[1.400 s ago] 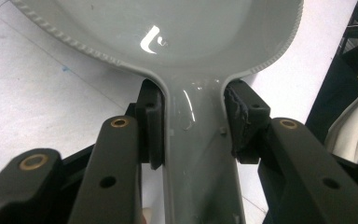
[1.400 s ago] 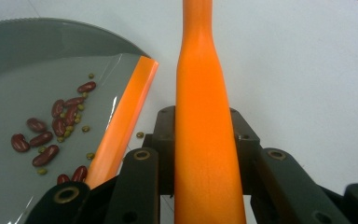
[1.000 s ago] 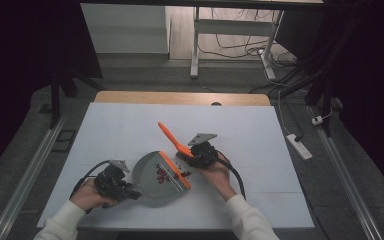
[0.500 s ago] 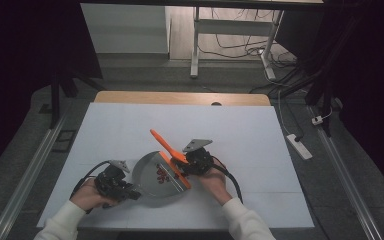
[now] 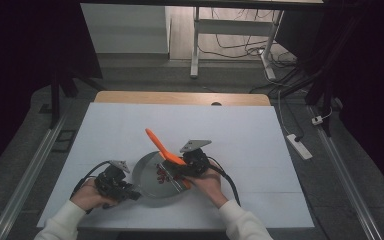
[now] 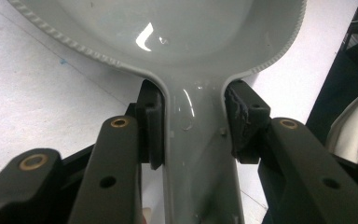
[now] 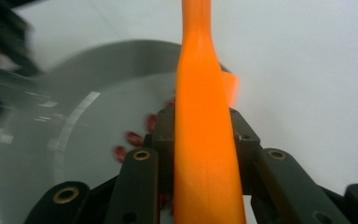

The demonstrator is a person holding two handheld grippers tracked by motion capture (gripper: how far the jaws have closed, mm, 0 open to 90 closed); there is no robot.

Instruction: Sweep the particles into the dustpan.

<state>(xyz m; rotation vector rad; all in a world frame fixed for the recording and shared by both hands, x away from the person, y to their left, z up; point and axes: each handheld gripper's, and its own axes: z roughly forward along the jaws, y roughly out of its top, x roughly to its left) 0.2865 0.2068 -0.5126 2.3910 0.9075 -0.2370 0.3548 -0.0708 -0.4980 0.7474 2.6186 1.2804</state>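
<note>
Near the desk's front edge (image 5: 130, 125), a round grey metal pan (image 5: 147, 172) sits between the two hands. Left hand-held gripper (image 5: 130, 192) is clenched on the pan's flat grey handle (image 6: 193, 140), pads pressing both sides, so the pan is pinned from its near-left. Right hand-held gripper (image 5: 177, 172) is clenched around a long orange plastic spatula (image 5: 162, 147); in the right gripper view the spatula (image 7: 203, 140) runs straight up between the jaws. Long axis: the free end points up and away to far-left over the pan, the working end sits down at the pan's right rim, by the gripper. Small red pieces (image 7: 133, 140) lie on the pan floor just left of that gripper. Judgement: the right hand is the nearer one to them, and they lie leftward toward the pan centre, so the next sweep goes that way while the left holds the pan.
</note>
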